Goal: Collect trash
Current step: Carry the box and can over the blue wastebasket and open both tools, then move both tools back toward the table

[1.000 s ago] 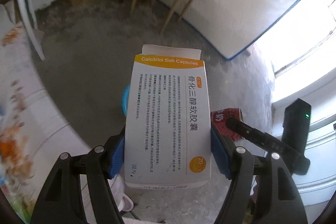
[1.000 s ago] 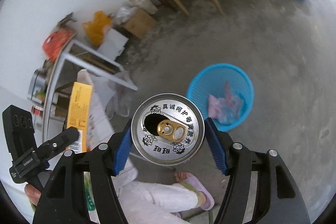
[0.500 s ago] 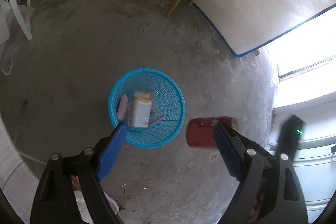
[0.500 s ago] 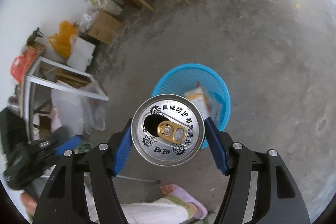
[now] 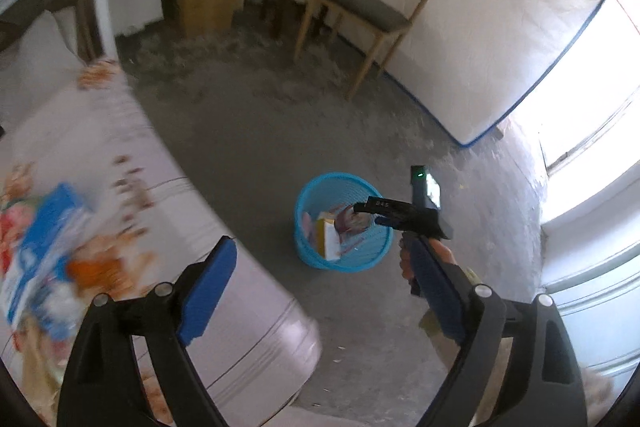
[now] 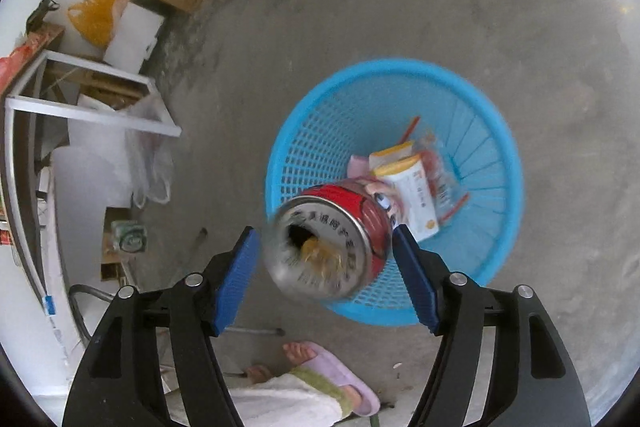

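Note:
A blue plastic basket [image 6: 492, 131] stands on the concrete floor and holds a white and orange medicine box [image 6: 412, 195] and wrappers. My right gripper [image 6: 326, 259] is open just above the basket's near rim. A red drink can [image 6: 332, 247] is blurred and tilted between its blue pads, free of them, dropping toward the basket. My left gripper [image 5: 324, 291] is open and empty above the edge of a flowered bed [image 5: 120, 187]. The basket [image 5: 344, 223] and the right gripper [image 5: 396, 215] over it also show in the left wrist view.
A blue and white packet [image 5: 40, 259] lies blurred on the bed at the left. A wooden chair [image 5: 360, 7], a cardboard box [image 5: 204, 7] and a white table frame [image 6: 92, 107] stand around the floor. A person's slippered foot [image 6: 332, 371] is near the basket.
The right gripper has opened and the can is falling out toward the basket. The left gripper, open since dropping the medicine box, has swung back up over the bed.

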